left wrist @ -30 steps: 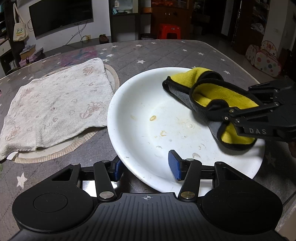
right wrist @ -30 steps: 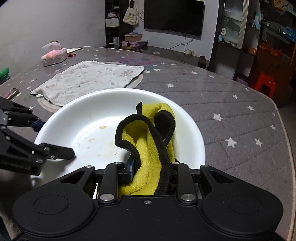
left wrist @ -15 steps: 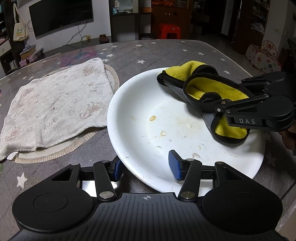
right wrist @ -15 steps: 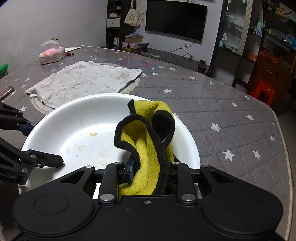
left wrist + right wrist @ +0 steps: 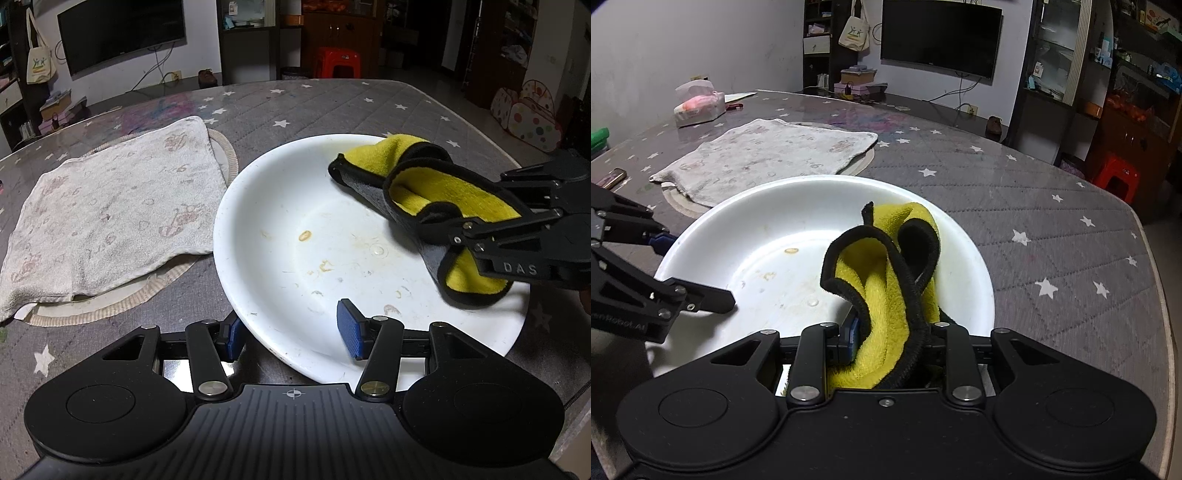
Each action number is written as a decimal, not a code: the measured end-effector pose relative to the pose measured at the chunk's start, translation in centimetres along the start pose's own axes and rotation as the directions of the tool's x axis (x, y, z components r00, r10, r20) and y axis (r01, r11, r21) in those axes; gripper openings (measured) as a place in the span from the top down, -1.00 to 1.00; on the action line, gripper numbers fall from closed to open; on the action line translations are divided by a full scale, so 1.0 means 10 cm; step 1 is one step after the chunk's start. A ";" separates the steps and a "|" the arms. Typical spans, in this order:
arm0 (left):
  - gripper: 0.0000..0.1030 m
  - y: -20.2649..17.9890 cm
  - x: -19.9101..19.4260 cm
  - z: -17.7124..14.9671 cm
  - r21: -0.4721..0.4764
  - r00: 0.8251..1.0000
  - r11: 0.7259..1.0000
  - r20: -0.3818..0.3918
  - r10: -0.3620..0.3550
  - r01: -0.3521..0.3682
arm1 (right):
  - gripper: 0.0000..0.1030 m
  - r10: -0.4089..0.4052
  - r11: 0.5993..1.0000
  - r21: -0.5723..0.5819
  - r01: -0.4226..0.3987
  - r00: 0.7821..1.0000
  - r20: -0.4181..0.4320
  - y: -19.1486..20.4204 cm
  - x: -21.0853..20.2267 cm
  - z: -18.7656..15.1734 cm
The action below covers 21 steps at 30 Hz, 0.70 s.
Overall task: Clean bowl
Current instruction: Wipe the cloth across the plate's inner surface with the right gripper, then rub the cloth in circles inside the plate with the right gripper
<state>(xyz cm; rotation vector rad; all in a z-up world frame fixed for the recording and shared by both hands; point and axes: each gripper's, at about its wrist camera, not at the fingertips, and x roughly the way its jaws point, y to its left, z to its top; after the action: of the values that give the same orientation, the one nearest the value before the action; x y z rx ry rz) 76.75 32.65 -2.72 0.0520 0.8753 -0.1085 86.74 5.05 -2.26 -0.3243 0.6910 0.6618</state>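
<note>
A wide white bowl [image 5: 280, 206] [image 5: 768, 221] with brown food smears on its floor sits on the grey star-patterned table. My right gripper [image 5: 892, 332] [image 5: 447, 229] is shut on a folded yellow cloth with black edging [image 5: 886, 295] [image 5: 443, 188], which rests on the bowl's inner right side. My left gripper [image 5: 291, 332] [image 5: 689, 267] stands open at the bowl's near rim. One blue pad is outside the wall and the other is inside over the bowl floor, with a wide gap between them.
A pale printed towel [image 5: 110, 206] [image 5: 768, 155] lies over a round mat left of the bowl. A tissue pack [image 5: 698, 105] and a phone [image 5: 611, 177] lie farther off. The table edge [image 5: 1156, 266] runs close on the right.
The right gripper swung the cloth toward the bowl's far rim, then brought it back across the inner right side. The left gripper and the bowl have stayed put.
</note>
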 end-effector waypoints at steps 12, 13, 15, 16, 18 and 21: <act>-0.03 0.00 0.00 -0.02 0.002 1.000 1.000 0.002 -0.003 0.003 | 0.43 0.040 0.999 0.013 -0.040 0.999 -0.020 0.11 -0.15 -0.06; -0.03 0.00 0.00 -0.02 0.002 1.000 1.000 0.002 -0.003 0.003 | 0.43 0.044 0.999 0.013 -0.043 0.999 -0.021 0.13 -0.16 -0.06; -0.03 -0.01 -0.01 -0.05 0.003 1.000 1.000 0.003 -0.005 0.005 | 0.43 0.054 0.998 0.017 -0.054 0.998 -0.024 0.15 -0.18 -0.08; -0.03 0.00 -0.01 -0.05 0.003 1.000 1.000 0.002 -0.004 0.004 | 0.43 0.062 0.998 0.022 -0.062 0.998 -0.026 0.16 -0.19 -0.09; -0.03 0.01 0.00 -0.04 -0.001 1.000 1.000 0.002 -0.002 0.002 | 0.43 0.077 0.997 0.031 -0.076 0.997 -0.025 0.18 -0.22 -0.10; -0.03 0.02 0.01 -0.04 -0.007 1.000 1.000 0.001 0.001 -0.001 | 0.43 0.091 0.996 0.027 -0.090 0.996 -0.020 0.22 -0.26 -0.11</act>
<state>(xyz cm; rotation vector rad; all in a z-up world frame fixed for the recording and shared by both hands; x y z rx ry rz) 76.51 32.88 -3.02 0.0456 0.8745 -0.1044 83.26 4.98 -1.45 -0.2775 0.7370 0.7359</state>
